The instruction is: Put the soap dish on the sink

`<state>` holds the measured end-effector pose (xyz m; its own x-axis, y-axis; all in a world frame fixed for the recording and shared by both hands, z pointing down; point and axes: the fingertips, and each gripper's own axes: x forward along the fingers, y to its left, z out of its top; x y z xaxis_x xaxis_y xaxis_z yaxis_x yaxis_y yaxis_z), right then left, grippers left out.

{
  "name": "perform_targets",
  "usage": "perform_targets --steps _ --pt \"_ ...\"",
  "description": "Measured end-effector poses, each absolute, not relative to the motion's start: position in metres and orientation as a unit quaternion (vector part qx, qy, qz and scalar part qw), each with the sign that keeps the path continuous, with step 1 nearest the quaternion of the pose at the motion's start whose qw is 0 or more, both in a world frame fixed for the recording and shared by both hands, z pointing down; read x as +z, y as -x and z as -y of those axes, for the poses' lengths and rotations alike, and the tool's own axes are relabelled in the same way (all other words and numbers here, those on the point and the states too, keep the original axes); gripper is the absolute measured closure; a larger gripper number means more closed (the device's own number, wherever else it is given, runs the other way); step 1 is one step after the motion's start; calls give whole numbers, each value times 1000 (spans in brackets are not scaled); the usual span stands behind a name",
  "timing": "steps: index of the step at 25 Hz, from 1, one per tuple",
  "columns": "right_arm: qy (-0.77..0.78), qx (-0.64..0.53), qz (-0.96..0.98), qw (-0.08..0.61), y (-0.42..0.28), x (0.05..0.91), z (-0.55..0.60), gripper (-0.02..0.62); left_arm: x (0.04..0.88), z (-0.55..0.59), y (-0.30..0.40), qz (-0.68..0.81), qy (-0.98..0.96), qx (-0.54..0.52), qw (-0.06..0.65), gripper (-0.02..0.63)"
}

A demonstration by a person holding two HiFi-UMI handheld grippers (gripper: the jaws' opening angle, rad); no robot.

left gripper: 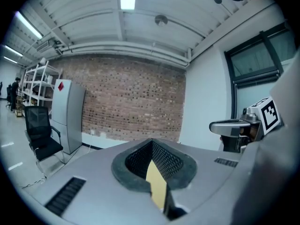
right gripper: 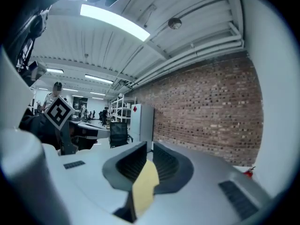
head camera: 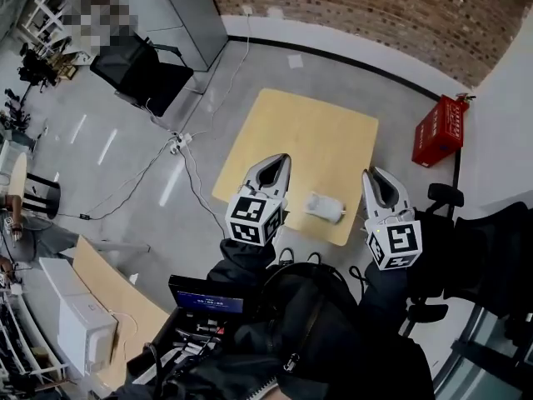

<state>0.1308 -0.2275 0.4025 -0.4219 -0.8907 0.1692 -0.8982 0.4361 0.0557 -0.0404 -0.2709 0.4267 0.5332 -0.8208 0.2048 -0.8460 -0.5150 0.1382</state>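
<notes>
Now: left tongs (head camera: 280, 163), right tongs (head camera: 374, 177) both clenched, empty, held high and level. White dish (head camera: 323, 207) lies on worktop (head camera: 316, 132) by 5 o'clock edge, untouched. Sink not made out. Likely tongs kept clear so dish sits free.

table (head camera: 300, 140): yellow top, mid-floor | red crate (head camera: 439, 130): on floor right of table, by white wall | black office chair (head camera: 137, 73): upper left | power strip (head camera: 177, 144): on floor left of table, cables attached | grey cabinet (head camera: 187, 11): beside brick wall (head camera: 375, 7)
</notes>
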Motion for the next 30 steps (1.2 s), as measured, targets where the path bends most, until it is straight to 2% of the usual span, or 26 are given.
perform_targets --steps 8,22,30 --pt "-557 -21 830 34 -146 350 229 586 380 278 35 476 -877 16 60 604" --pt "-572 -55 818 4 -155 303 237 588 339 289 30 472 -881 -12 14 604" --pt "-581 -59 812 3 -157 302 247 589 335 299 26 469 -883 -16 12 604"
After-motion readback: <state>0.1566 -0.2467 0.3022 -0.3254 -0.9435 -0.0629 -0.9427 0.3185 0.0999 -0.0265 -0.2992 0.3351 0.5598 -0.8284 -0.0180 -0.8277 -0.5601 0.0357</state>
